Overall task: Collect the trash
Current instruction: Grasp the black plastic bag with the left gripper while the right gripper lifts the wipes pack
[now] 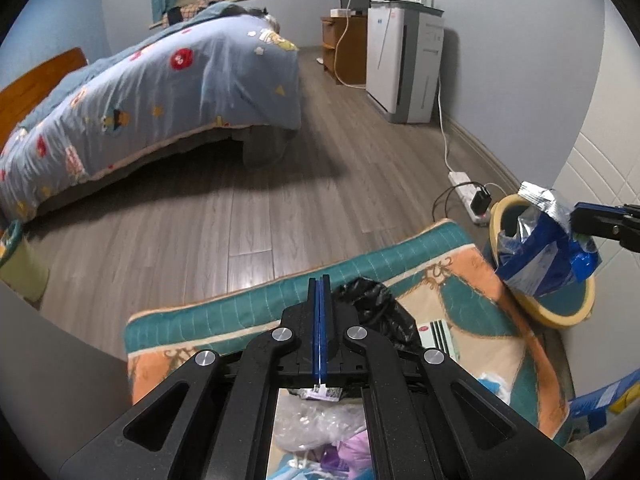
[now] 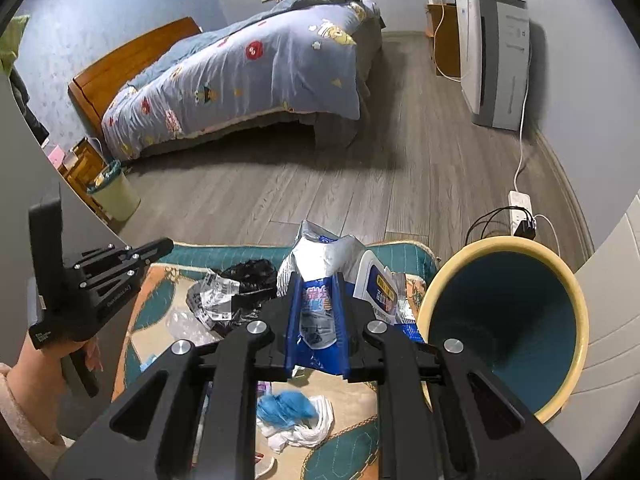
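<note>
Grey plank floor [image 1: 280,200], blue-quilted bed [image 1: 160,92] with wooden headboard [image 2: 132,68], pale blue walls [image 1: 520,60], white appliance [image 1: 404,64] beside wooden cabinet [image 1: 348,48]

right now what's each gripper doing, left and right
Left gripper: shut, nothing visibly held.
Right gripper: shut on the blue and silver snack bag, beside the bin.

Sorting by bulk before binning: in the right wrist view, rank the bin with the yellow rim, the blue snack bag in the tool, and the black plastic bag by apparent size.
1. Bin, largest.
2. Blue snack bag, though nearness to the camera inflates it.
3. Black plastic bag, smallest, partly hidden.
</note>
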### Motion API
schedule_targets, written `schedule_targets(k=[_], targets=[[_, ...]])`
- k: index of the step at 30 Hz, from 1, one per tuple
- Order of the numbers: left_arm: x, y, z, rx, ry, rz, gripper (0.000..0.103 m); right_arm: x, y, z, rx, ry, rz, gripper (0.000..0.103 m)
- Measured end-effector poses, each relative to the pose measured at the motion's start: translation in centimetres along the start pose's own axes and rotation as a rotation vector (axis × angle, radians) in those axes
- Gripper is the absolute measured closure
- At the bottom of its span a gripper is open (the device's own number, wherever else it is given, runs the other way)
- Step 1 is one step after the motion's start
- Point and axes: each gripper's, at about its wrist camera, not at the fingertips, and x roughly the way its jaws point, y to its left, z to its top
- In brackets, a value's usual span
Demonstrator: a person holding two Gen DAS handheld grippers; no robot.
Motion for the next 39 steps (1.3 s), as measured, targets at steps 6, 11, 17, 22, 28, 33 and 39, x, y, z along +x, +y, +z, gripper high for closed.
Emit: schedule_targets(k=[6,11,17,22,28,33,39], targets=[[4.1,0.3,-1.7,-0.03,0.123,0.013,0.048,-0.5,-0.1,0.0,0.019,-0.005,0.019,0.088],[7.4,1.0,-2.8,-0.043,0.196,0.025,0.04,0.2,0.1,-0.2,0.006,0.016,0.029,0.088],[9.1,1.7,-4.0,-0.065,0.259,-0.025,0.048,1.2,0.3,-0.4,0.0,0.04,0.038,0.088],[8.5,0.4,-4.2,0.021,0.254,0.001,0.093,1.6,0.3,-0.4,-0.004,0.05,0.044,0.088],[6.4,-1.3,-2.7,0.077,0.179,0.045,0.096,0.9,0.1,-0.1,-0.002,0.029,0.04,0.088],[3.6,-2.7,-0.6,0.101,0.081,0.058,0.096,-1.0,-1.2,0.6,0.032,-0.016,0.031,0.088],[0.7,-5.4,1.9,0.123,-0.026,0.022,0.096,-4.0,-5.1,1.6,0.104,-0.089,0.001,0.088]])
